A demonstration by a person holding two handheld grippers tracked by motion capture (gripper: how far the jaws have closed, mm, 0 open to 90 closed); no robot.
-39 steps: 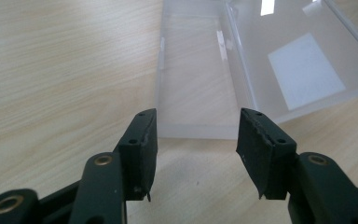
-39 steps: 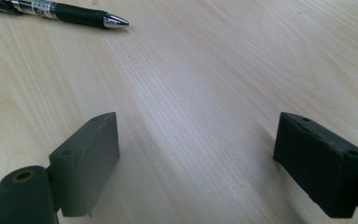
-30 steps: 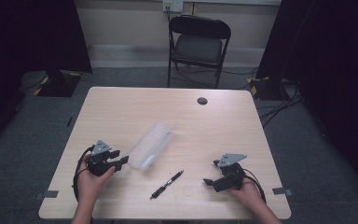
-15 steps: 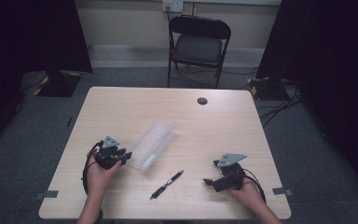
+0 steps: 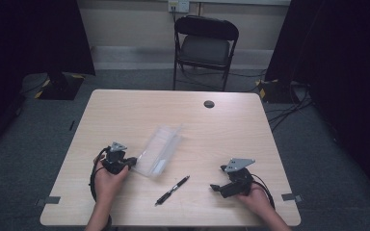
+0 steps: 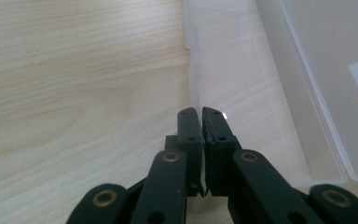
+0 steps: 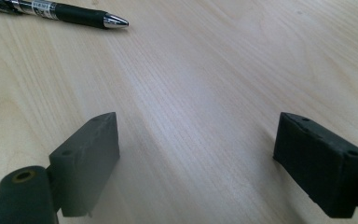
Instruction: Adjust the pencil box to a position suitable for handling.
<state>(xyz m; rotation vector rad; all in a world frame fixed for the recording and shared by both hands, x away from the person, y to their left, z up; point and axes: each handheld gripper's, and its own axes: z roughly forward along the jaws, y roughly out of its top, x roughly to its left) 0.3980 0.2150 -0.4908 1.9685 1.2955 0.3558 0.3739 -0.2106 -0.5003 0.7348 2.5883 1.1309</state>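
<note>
Gripping the thin edge of the clear plastic case (image 5: 160, 150), the left tongs (image 6: 201, 114) have just been closing and now pinch it between clenched jaws. Mid-bench (image 5: 125, 110) lies the open case, a pen (image 5: 172, 190) nearby. Right tongs (image 7: 196, 154) rest released, jaws wide apart.

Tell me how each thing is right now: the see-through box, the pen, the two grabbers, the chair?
Clear plastic case: open, lid flat on table.
Pen: lying loose on table.
Left gripper: shut on case's lid edge.
Right gripper: open, nothing between its jaws.
Folding chair: unfolded, unoccupied.
</note>
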